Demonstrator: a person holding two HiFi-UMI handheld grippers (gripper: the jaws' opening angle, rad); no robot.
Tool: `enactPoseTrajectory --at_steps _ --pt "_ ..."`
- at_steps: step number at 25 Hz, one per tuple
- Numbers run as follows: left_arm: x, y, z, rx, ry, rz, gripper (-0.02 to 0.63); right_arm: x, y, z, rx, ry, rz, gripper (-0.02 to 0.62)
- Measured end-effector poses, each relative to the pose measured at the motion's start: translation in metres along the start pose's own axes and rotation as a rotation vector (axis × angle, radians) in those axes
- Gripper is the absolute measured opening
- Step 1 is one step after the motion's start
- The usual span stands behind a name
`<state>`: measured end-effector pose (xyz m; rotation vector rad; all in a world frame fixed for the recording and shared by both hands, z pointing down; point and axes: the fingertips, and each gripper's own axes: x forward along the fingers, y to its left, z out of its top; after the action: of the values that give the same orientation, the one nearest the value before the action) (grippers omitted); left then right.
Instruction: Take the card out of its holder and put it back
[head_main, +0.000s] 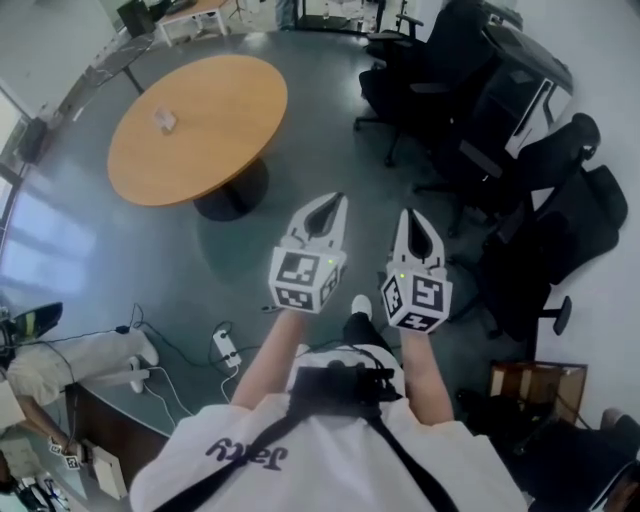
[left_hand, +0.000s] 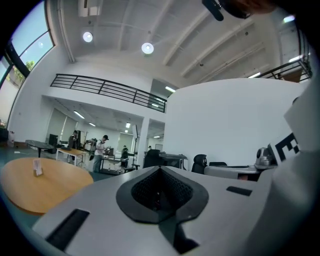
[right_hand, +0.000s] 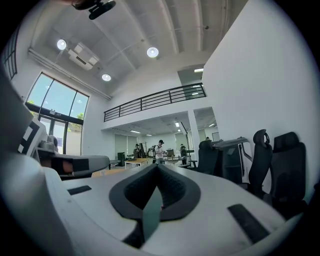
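Both claws are held out level, side by side over the grey floor (head_main: 300, 120). The left claw (head_main: 328, 203) has its jaws pressed together on nothing, and the right claw (head_main: 413, 216) is likewise closed and empty. Well apart from them, the card holder (head_main: 165, 120) stands on the round wooden bench (head_main: 215, 140) — its card is too small to make out.

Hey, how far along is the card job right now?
Nothing looks done yet: the card holder sits on the round table, well out of reach. In hand, nothing; the left gripper and right gripper are shut and empty. Still left: approach, pull the card out, slide it back.
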<state>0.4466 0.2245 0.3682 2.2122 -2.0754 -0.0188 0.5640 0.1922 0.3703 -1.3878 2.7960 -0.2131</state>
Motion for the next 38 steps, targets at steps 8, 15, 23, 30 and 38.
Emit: enactPoseTrajectory --at_steps 8,15,23,30,38 --pt "0.115 -0.016 0.0 0.043 0.018 -0.023 0.012 0.086 -0.084 0.02 -0.048 -0.01 -0.033 0.017" --pt "0.188 -0.006 -0.001 0.042 0.016 0.025 0.012 0.148 -0.115 0.02 -0.072 0.013 0.018 0.015" --pt "0.255 0.056 -0.007 0.039 0.044 0.087 0.012 0.234 -0.108 -0.001 -0.069 0.076 0.091 0.01" --pt "0.333 0.162 -0.007 0.029 0.045 0.15 0.012 0.356 -0.082 0.006 -0.083 0.059 0.158 0.01" --pt "0.374 0.295 0.041 0.029 -0.045 0.272 0.012 0.5 0.004 0.027 -0.233 -0.053 0.225 0.011"
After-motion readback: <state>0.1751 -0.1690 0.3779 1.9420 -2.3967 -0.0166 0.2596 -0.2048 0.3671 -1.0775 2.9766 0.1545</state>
